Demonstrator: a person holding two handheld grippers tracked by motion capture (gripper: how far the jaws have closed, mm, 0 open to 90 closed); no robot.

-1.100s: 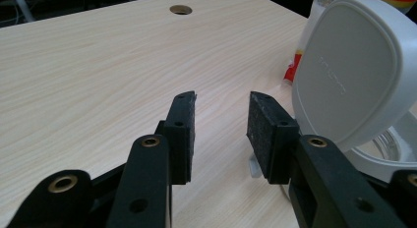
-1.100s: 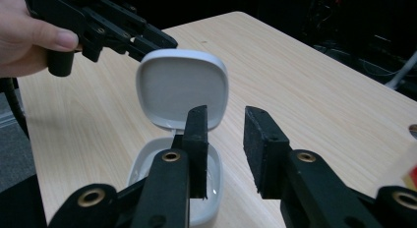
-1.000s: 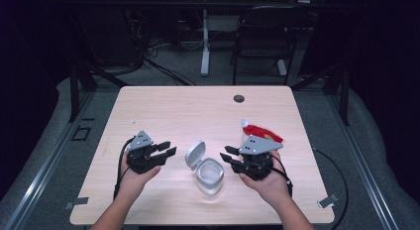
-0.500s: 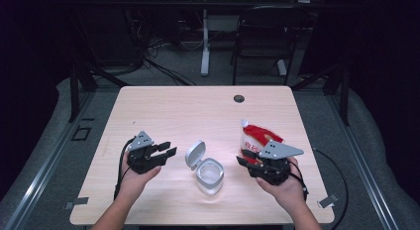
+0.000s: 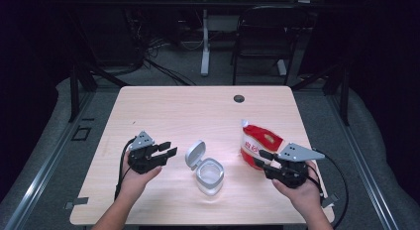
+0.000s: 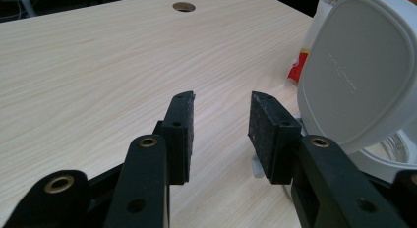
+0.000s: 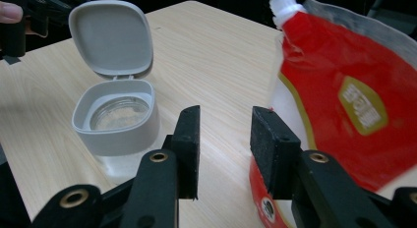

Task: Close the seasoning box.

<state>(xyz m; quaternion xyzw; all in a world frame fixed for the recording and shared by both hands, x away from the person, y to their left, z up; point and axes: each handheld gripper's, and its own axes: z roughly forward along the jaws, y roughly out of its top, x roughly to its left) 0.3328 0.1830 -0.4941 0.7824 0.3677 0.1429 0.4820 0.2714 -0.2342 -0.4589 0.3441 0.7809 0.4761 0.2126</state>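
Note:
A small clear jar (image 5: 209, 176) with a grey collar stands mid-table, its hinged lid (image 5: 195, 153) flipped up and open. To its right a red and white spouted pouch (image 5: 259, 142) stands upright. My left gripper (image 5: 168, 148) rests on the table left of the jar, open, with its jaws toward the lid (image 6: 358, 71) and nothing between them (image 6: 221, 125). My right gripper (image 5: 260, 158) sits at the foot of the pouch (image 7: 354, 105). Its jaws have just been opening, with only bare table between them (image 7: 225, 139). The jar (image 7: 118, 121) lies ahead to their left.
The light wooden table (image 5: 198, 111) has a round cable hole (image 5: 238, 98) near its far edge. A chair (image 5: 262, 36) and desk legs stand on the dark floor beyond. A cable trails from each gripper toward the near edge.
My right hand has moved rightward, away from the jar, to the near side of the pouch, and its jaws stand wider. The left hand, jar and pouch have stayed put.

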